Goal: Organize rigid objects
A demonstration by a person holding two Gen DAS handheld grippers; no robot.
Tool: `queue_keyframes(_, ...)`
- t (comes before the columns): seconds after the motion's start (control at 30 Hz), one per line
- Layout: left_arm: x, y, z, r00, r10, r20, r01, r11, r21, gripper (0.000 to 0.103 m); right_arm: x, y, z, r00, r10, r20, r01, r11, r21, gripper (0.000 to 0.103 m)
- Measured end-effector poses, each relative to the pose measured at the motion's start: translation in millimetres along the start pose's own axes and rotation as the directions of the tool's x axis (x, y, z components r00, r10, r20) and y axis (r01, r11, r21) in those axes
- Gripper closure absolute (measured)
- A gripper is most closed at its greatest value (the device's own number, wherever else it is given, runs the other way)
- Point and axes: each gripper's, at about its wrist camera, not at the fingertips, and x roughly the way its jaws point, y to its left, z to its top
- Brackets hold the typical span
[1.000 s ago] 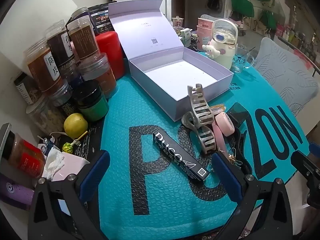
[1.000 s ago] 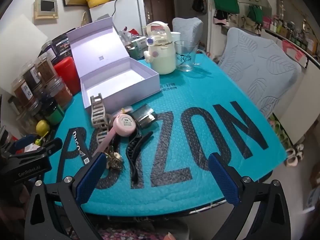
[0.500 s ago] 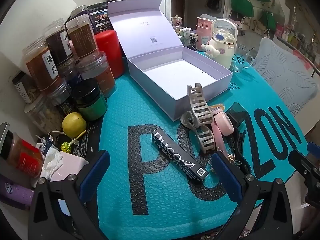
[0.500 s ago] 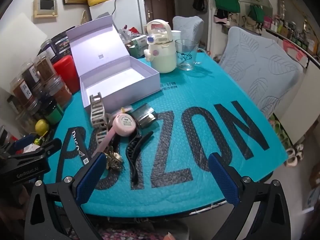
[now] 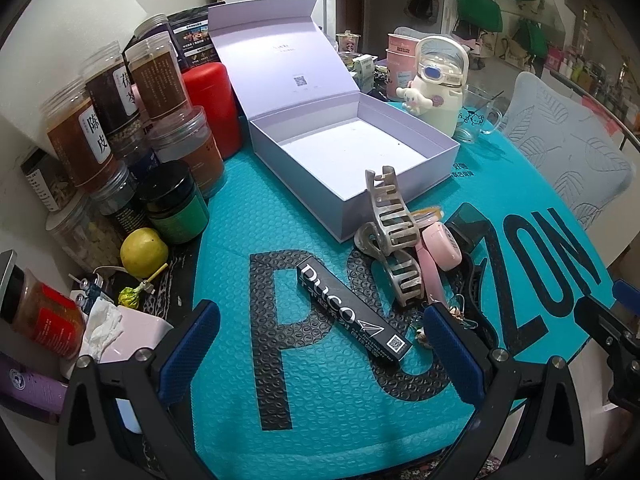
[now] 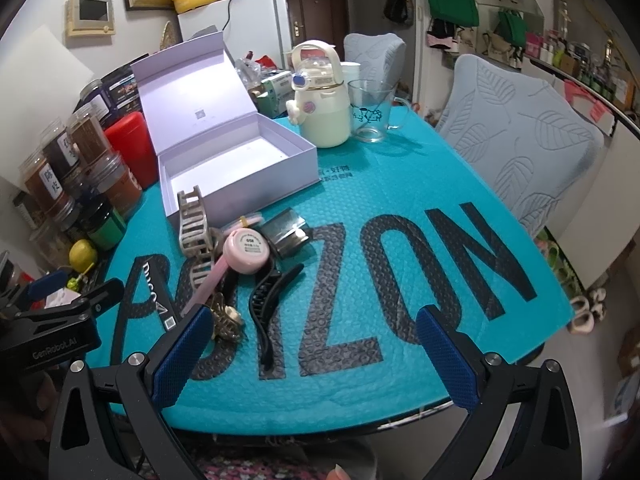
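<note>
An open lilac gift box (image 5: pixel 352 156) (image 6: pixel 236 164) stands with its lid up on the teal mat. In front of it lies a pile: a beige claw clip (image 5: pixel 390 216) (image 6: pixel 194 224), a long black carton (image 5: pixel 354 314), a pink round-headed item (image 6: pixel 246 250), a black hair clip (image 6: pixel 268 300) and a small dark shiny box (image 6: pixel 286 232). My left gripper (image 5: pixel 320 352) hovers open just short of the black carton. Over the mat's front edge my right gripper (image 6: pixel 312 350) is open too, with the pile to its left. Neither holds anything.
Jars of spices (image 5: pixel 120 120), a red canister (image 5: pixel 212 108) and a lemon (image 5: pixel 143 252) crowd the left side. A cream flask (image 6: pixel 320 112) and a glass mug (image 6: pixel 370 110) stand behind the box. A padded chair (image 6: pixel 516 132) sits to the right.
Both grippers have crept slightly forward toward the pile; nothing on the mat has moved and both stay open.
</note>
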Motion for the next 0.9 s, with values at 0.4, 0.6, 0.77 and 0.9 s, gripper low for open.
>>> queue_keyframes(0.4, -0.6, -1.0, 2.7, 1.000, 0.011, 0.001, -0.011, 1.000, 0.003, 0.000, 0.6, -1.0, 0.8, 1.000, 0.003, -0.001, -0.003, 1.000, -0.007, 0.000)
queue_keyframes(0.6, 2.0, 0.5, 2.6, 1.000, 0.015, -0.011, -0.015, 1.000, -0.001, 0.000, -0.7, 0.1, 0.8, 1.000, 0.013, 0.006, -0.013, 1.000, -0.015, 0.000)
queue_keyframes(0.77, 3.0, 1.2, 1.9, 1.000, 0.023, -0.014, -0.024, 1.000, -0.006, 0.000, 0.0, 0.6, 0.9, 1.000, 0.010, 0.001, -0.010, 1.000, -0.017, 0.000)
queue_keyframes(0.9, 4.5, 0.9, 1.2, 1.000, 0.022, -0.020, -0.022, 1.000, -0.008, 0.000, 1.4, 1.1, 0.9, 1.000, 0.011, -0.006, -0.011, 1.000, -0.022, 0.000)
